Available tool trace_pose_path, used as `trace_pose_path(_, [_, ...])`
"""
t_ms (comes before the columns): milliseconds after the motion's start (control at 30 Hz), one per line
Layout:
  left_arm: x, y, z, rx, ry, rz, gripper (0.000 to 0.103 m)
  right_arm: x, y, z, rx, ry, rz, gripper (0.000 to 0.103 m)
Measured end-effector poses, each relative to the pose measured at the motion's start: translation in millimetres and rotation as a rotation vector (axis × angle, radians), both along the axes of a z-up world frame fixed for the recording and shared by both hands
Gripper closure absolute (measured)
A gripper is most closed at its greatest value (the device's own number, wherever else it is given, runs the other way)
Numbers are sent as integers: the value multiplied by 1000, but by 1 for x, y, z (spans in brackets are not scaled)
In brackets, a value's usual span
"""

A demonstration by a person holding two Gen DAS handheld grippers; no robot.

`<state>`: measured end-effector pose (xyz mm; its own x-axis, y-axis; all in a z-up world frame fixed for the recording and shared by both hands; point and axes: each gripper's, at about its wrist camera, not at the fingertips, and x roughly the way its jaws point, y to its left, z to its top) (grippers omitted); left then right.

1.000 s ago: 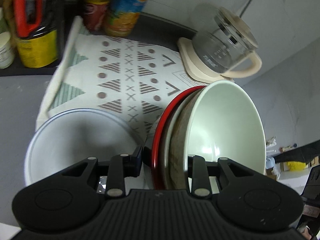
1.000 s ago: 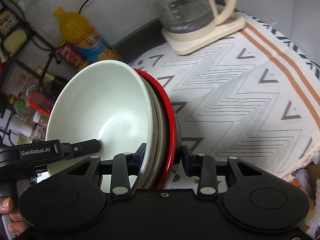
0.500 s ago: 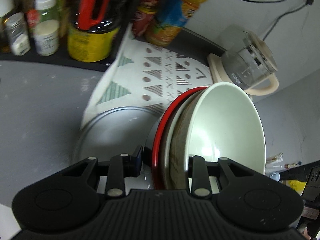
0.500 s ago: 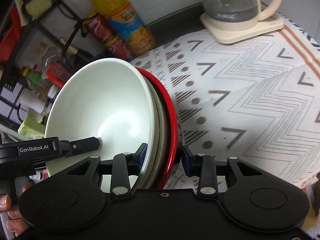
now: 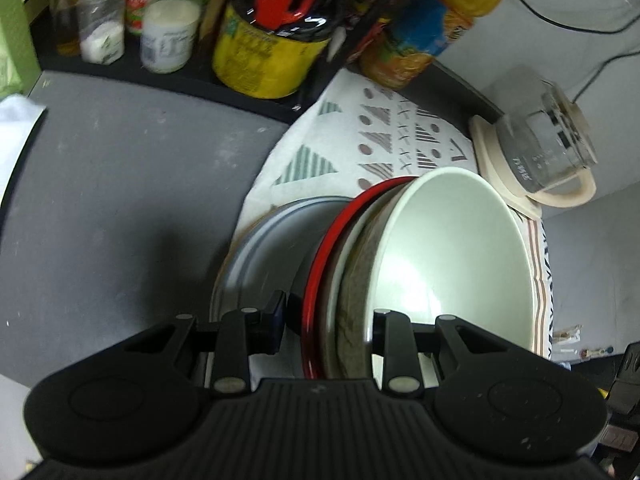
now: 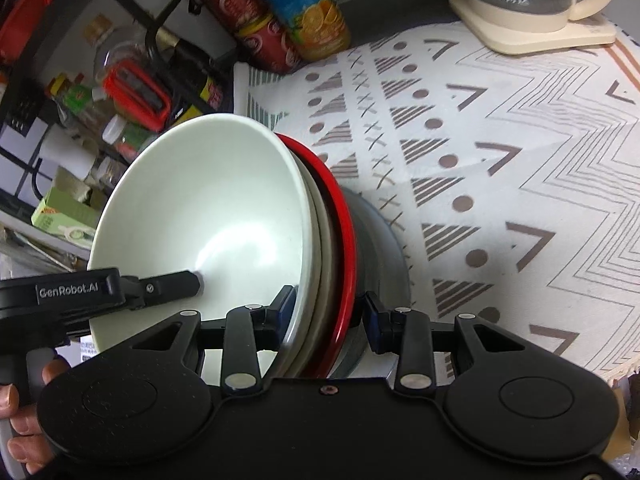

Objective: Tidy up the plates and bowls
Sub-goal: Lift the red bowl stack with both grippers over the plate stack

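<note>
**Both jaws pinching the bowl stack, plate waiting underneath**

Jaws on both grippers are closed down on the same nested stack, one from each side. The left gripper (image 5: 326, 330) has one finger outside the red bowl and the other inside the white bowl (image 5: 452, 256), so it's squeezing through all the layers at the rim. The right gripper (image 6: 326, 316) does the same from the opposite edge. In the right wrist view you can see the tip of the left one poking into the white bowl's hollow.

The stack looks like a red bowl (image 6: 344, 248) outermost, a speckled grey-brown bowl (image 5: 354, 280) nested in it, and the white one innermost. It's held up off the surface and tilted on edge relative to both cameras. Right behind or below it sits a grey plate (image 5: 260, 248) at the edge of the patterned cloth (image 6: 500, 152), next to the bare grey worktop (image 5: 120, 200). I can't tell if the red bowl's base is touching the plate yet.

My guess is the stack is meant to go on that plate. To do it well: level both hands together so the bowls don't slide apart, centre the base over the plate, lower until it's seated, and only then let go.
</note>
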<state>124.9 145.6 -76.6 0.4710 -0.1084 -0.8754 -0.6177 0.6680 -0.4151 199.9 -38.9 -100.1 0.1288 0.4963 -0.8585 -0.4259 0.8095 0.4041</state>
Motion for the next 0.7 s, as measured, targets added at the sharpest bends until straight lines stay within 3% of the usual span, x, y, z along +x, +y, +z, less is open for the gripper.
trace_pose_path(400, [3, 1, -18, -14, 37, 12, 74, 4, 7, -15, -40, 21, -2, 67])
trace_pose_path(700, [1, 1, -15, 19, 2, 7, 70, -7, 16, -11, -62, -66, 10, 57])
